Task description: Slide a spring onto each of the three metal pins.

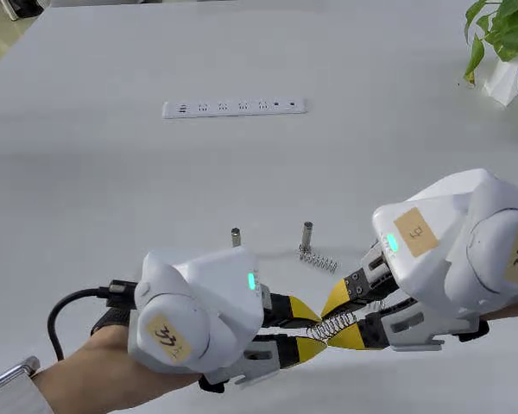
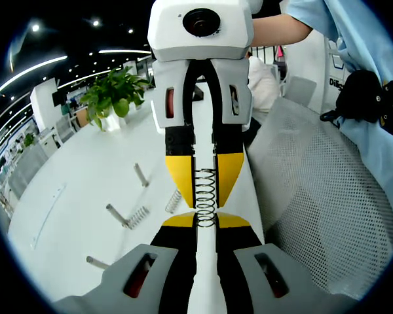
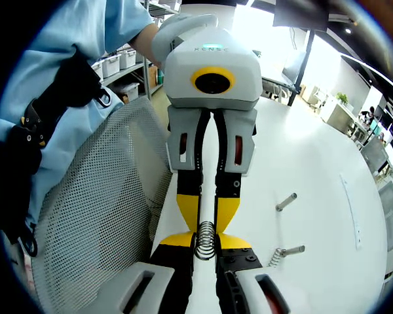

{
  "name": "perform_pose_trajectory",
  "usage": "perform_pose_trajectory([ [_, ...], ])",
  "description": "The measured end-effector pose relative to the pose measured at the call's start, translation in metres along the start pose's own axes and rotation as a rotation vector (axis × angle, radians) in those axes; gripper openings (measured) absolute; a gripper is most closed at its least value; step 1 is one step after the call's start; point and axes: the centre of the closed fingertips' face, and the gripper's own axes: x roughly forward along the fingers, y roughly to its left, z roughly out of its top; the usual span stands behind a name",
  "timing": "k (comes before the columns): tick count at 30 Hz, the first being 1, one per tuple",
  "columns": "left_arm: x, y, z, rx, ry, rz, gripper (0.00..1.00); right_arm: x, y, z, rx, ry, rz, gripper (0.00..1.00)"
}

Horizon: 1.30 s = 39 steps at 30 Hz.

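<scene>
Metal spring (image 1: 332,326) held between the left gripper (image 1: 311,331) and right gripper (image 1: 341,317), each clamped on one end, over a white table (image 1: 112,172).

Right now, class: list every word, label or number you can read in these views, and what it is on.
"Dil", cut off at the edge: white panel.
Handwritten sticker on the left hand-held gripper: illegible.
Tan stickers on the right hand-held gripper: illegible.
Small print atop the left hand-held gripper: too small.
Power strip markings: too small.

White left hand-held gripper (image 1: 309,330), yellow fingertips (image 1: 302,309), silver spring (image 1: 332,326), green plant (image 1: 501,34), white table (image 1: 112,172).
</scene>
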Motion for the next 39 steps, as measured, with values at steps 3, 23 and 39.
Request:
perform_pose_trajectory([
  [3, 0.000, 0.000, 0.000, -0.001, -0.002, 0.001, 0.06, 0.000, 0.000, 0.001, 0.000, -0.001, -0.001, 0.08],
  [23, 0.001, 0.000, 0.000, -0.064, -0.052, 0.023, 0.07, 0.001, 0.001, -0.001, 0.004, 0.027, 0.009, 0.07],
  [39, -0.005, 0.016, -0.004, -0.234, -0.134, 0.132, 0.12, 0.004, -0.009, 0.000, 0.013, 0.015, 0.006, 0.07],
])
